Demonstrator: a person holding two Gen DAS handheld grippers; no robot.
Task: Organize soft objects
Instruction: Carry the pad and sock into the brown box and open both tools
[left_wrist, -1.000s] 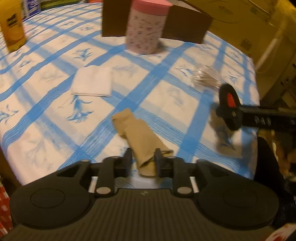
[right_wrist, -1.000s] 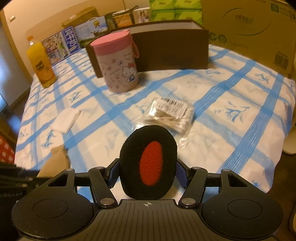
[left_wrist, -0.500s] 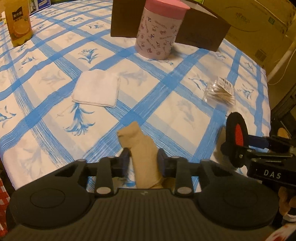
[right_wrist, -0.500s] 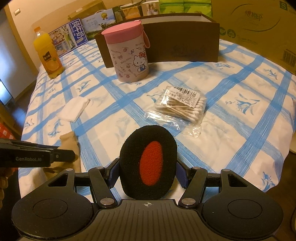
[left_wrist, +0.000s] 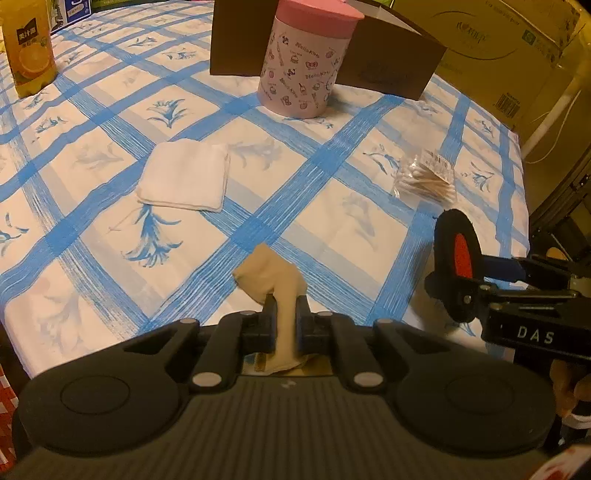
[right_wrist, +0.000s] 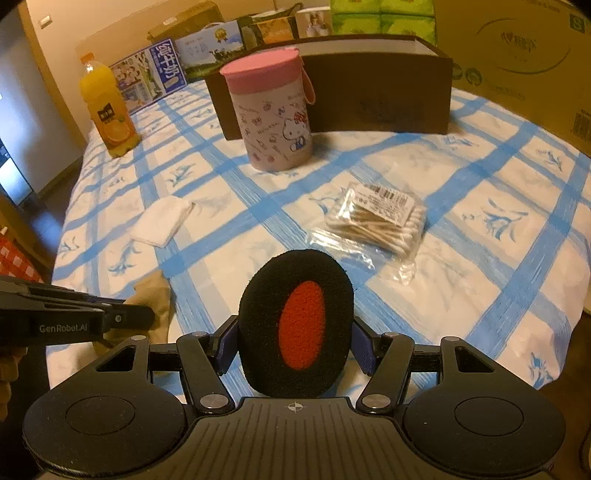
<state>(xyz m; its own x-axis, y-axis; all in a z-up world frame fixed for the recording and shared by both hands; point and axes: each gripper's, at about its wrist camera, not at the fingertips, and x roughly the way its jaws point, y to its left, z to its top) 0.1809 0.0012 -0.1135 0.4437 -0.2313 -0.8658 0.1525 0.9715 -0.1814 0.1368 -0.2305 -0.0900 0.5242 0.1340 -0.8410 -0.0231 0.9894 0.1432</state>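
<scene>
Now left tongs (left_wrist: 284, 317) have pinched shut on beige sock (left_wrist: 275, 284).

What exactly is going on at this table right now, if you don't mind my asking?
A person is sorting soft items with a handheld gripper in each hand. The left gripper has pinched the beige sock at the near edge of the blue-checked tablecloth. The right gripper holds a black and red foam pad upright between its fingers. A folded white cloth and a bag of cotton swabs lie on the table, in front of a pink-lidded canister and a brown box.
</scene>
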